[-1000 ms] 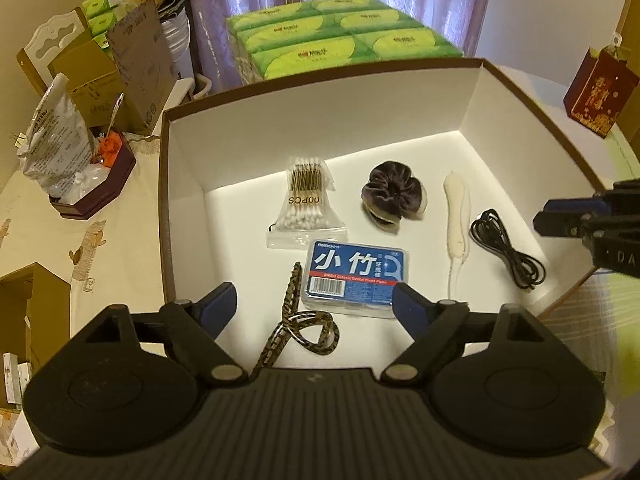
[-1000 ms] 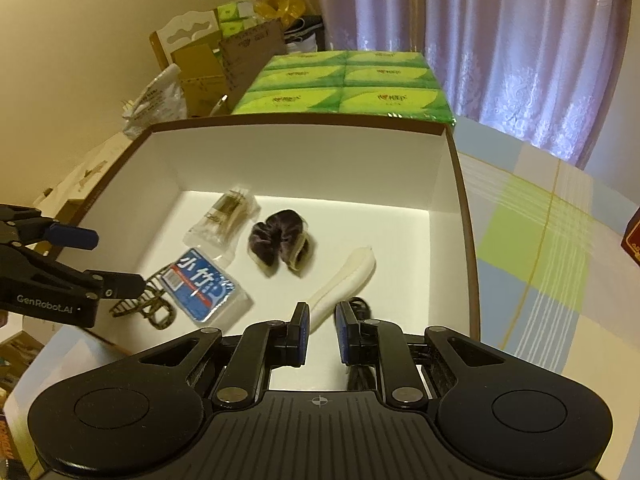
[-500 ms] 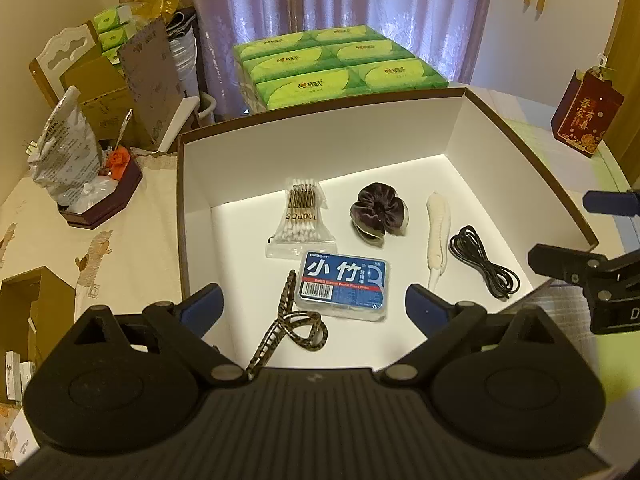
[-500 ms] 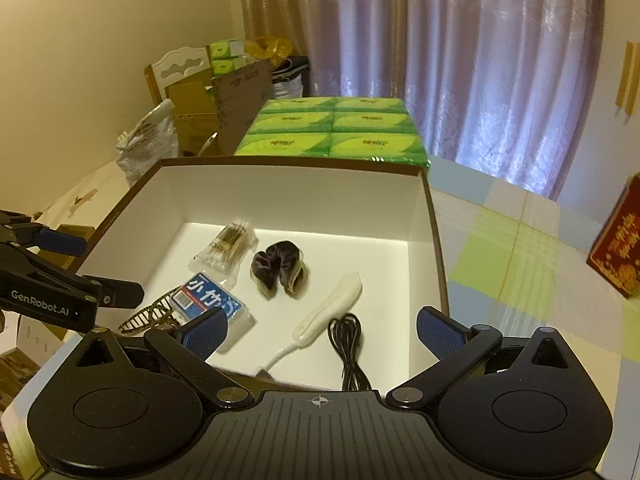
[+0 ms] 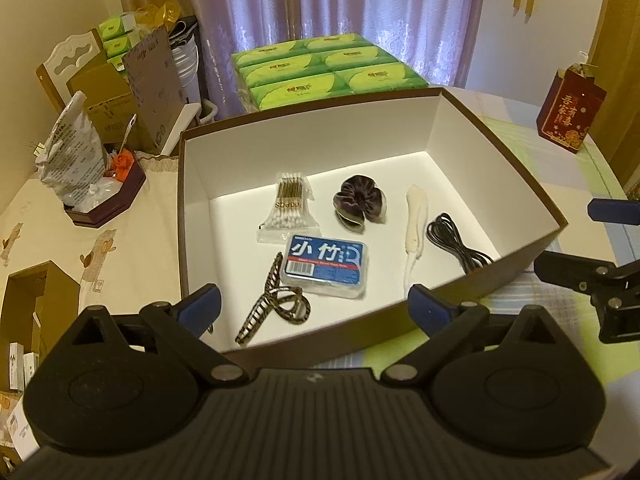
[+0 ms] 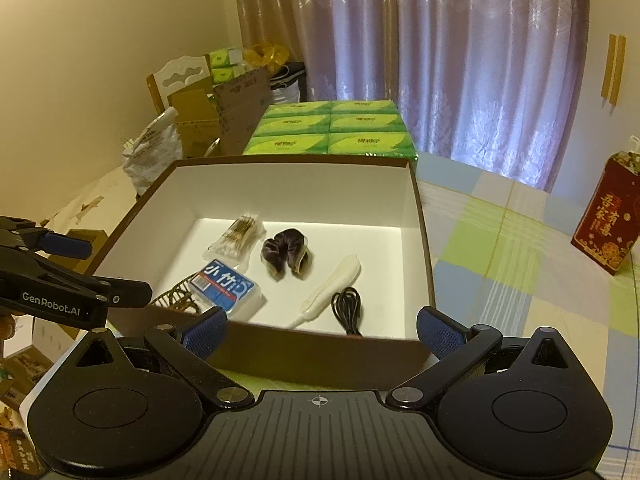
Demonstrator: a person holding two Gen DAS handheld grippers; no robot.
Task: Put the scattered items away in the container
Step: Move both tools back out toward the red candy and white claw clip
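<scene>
Both tongs, left (image 5: 314,306) and right (image 6: 322,330), gape wide and hold nothing; the box (image 5: 500,152) lies just ahead. All six little things sit inside; nothing loose shows on the counter (image 6: 520,248).

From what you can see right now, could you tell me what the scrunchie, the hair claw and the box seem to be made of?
The scrunchie looks like dark velvet: gathered folds with a soft sheen. The hair claw seems hard glossy plastic, printed in a brown animal pattern. The box appears to be stiff cardboard, matte white inside with a brown outer skin and thin straight walls.
</scene>
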